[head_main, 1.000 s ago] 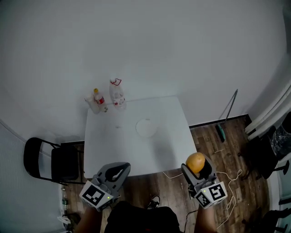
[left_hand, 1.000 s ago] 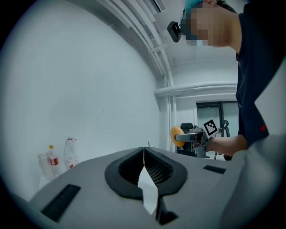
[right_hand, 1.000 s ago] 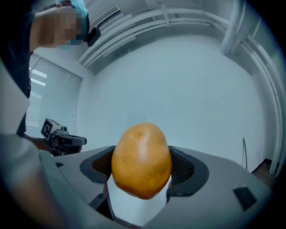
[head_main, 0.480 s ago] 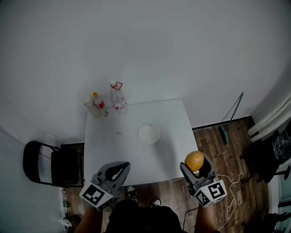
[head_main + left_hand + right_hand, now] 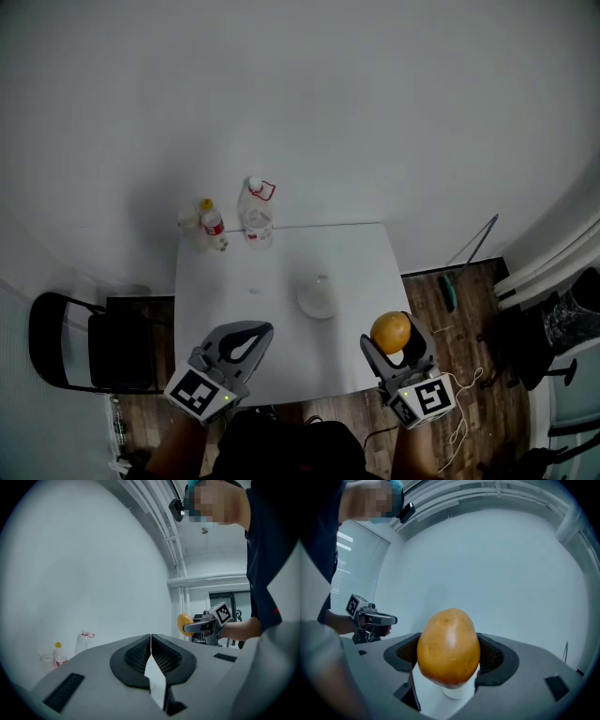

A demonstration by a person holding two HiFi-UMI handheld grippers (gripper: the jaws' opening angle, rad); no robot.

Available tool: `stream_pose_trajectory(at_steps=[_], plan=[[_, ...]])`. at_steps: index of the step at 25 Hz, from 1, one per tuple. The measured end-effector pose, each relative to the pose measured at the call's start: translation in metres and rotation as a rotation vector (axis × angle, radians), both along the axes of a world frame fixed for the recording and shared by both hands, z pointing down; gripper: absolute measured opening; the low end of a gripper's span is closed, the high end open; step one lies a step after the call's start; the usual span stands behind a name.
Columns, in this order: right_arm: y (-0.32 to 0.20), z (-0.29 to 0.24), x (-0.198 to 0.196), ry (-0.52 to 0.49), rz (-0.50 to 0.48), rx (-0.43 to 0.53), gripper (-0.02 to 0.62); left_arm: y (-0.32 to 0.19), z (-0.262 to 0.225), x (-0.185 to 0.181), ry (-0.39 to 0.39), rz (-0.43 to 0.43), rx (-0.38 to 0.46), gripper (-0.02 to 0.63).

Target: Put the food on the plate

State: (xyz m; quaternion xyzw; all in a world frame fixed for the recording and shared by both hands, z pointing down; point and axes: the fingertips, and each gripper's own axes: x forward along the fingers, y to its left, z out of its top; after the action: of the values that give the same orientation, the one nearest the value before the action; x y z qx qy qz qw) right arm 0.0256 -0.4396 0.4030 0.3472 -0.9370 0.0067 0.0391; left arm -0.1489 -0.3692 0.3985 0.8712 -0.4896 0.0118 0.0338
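My right gripper [image 5: 394,339] is shut on an orange-yellow potato [image 5: 391,332], held up at the near right corner of the white table [image 5: 220,300]. Seen along the right gripper's jaws, the potato [image 5: 448,646] fills the gap between them. A small white plate [image 5: 318,299] lies on the table, right of centre, ahead and left of the potato. My left gripper [image 5: 246,339] hangs over the table's near left edge, jaws pressed together with nothing in them; its own view shows the shut gripper [image 5: 151,641] and the right gripper with the potato [image 5: 184,621] off to the side.
Two plastic bottles [image 5: 256,212] [image 5: 212,225] and a small clear cup [image 5: 190,221] stand at the table's far left edge against the white wall. A black chair [image 5: 80,342] sits left of the table. A green-handled tool [image 5: 450,289] and loose cables [image 5: 464,403] lie on the wooden floor at right.
The view has closed in on the table: plate and bottles now sit nearer and lower in the head view. Both grippers keep their hold and stance, the potato still gripped.
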Motion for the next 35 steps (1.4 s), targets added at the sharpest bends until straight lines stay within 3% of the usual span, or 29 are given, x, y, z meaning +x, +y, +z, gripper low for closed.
stream_pose_trajectory(at_steps=[7, 15, 20, 31, 35], plan=[[-0.031, 0.033, -0.042, 0.029, -0.032, -0.07, 0.368, -0.005, 0.029, -0.034, 0.033, -0.054, -0.071, 0.023], [-0.088, 0.085, -0.047, 0.123, -0.067, -0.135, 0.367, 0.0, 0.05, -0.023, 0.037, -0.126, -0.133, 0.023], [-0.125, 0.152, -0.063, 0.17, -0.094, -0.245, 0.367, -0.003, 0.06, -0.019, 0.035, -0.166, -0.158, 0.024], [-0.176, 0.314, -0.103, 0.481, -0.12, -0.378, 0.368, -0.006, 0.088, -0.039, 0.037, -0.238, -0.232, 0.024], [-0.178, 0.345, -0.113, 0.54, -0.127, -0.415, 0.367, -0.01, 0.096, -0.052, 0.05, -0.255, -0.252, 0.024]])
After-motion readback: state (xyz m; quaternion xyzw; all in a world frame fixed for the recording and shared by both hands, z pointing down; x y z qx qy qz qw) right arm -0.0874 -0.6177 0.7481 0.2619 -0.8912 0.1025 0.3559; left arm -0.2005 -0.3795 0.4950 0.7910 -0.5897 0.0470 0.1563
